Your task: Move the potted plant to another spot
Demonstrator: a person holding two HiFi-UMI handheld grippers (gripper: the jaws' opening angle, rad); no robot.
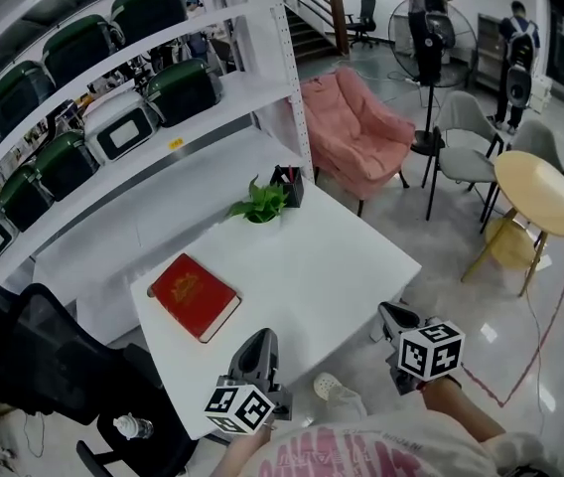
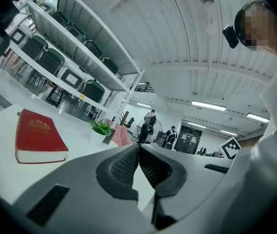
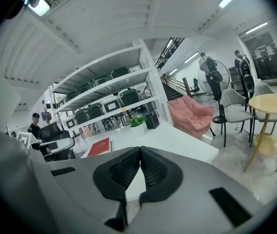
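Well short of the target, the left tool (image 1: 260, 341) and the right tool (image 1: 391, 318) hover at the near edge of the white bench (image 1: 342, 266), each with its jaws pressed together on nothing. The potted plant (image 1: 260, 205) stands at the far edge, beside a black holder (image 1: 288, 182) and beyond a red book (image 1: 194, 295). A clean pickup likely means opening the jaws early and gripping the pot, not the leaves.

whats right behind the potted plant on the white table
A small black container stands just behind the potted plant, near the table's far edge, with a white shelf post beyond. The leaves cover part of the container; its contents are too small to tell.
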